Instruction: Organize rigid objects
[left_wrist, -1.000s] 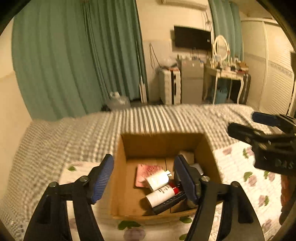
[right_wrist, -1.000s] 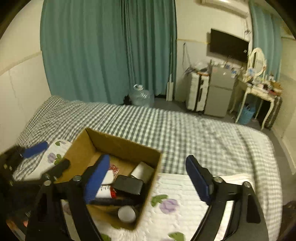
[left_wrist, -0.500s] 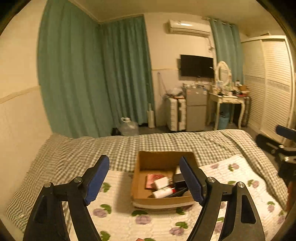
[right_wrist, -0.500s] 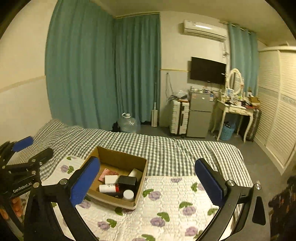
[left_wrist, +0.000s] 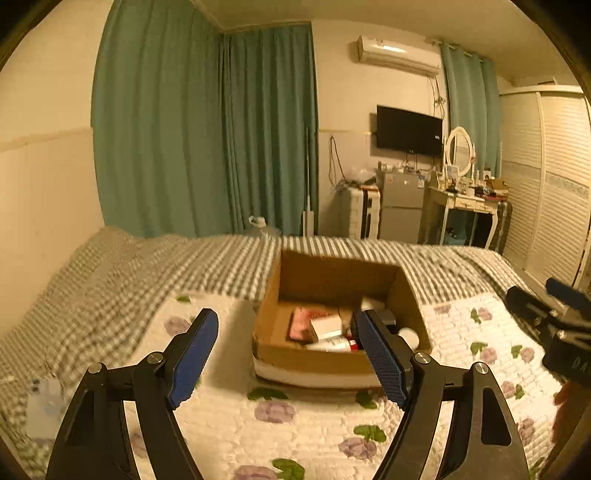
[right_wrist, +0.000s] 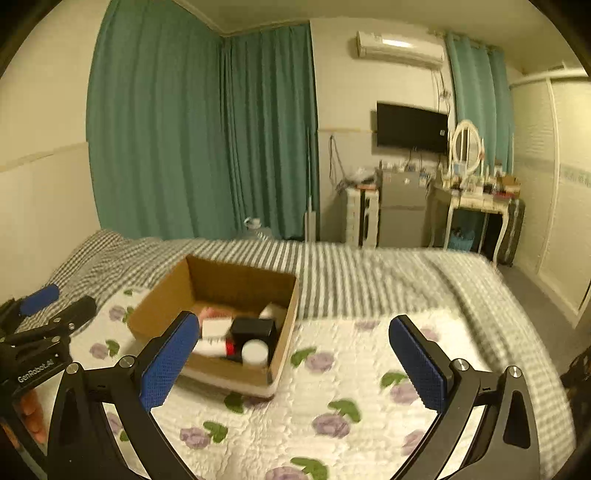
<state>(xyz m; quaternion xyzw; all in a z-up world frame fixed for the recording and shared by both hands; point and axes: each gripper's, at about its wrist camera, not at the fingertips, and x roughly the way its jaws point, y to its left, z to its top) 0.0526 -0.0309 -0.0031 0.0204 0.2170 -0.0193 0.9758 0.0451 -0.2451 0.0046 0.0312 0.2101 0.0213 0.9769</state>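
Note:
An open cardboard box (left_wrist: 321, 356) sits on the bed's floral quilt; it also shows in the right wrist view (right_wrist: 159, 308). Inside lie a pink packet (left_wrist: 301, 325), white tubes (left_wrist: 328, 345), a black box (right_wrist: 255, 328) and a white round lid (right_wrist: 254, 352). My left gripper (left_wrist: 286, 360) is open and empty, a little back from the box's near wall. My right gripper (right_wrist: 293, 363) is open and empty, above the quilt just right of the box. Each gripper shows at the edge of the other's view.
The bed has a white floral quilt (right_wrist: 332, 398) over a grey checked cover (left_wrist: 122, 284). A pale object (left_wrist: 42, 408) lies at the bed's left edge. Green curtains, a small fridge (left_wrist: 400, 206), a dressing table (left_wrist: 465, 206) and a wardrobe stand beyond the bed.
Both grippers rose and pulled far back from the box, then came down and closer to it again. Both stayed open and empty.

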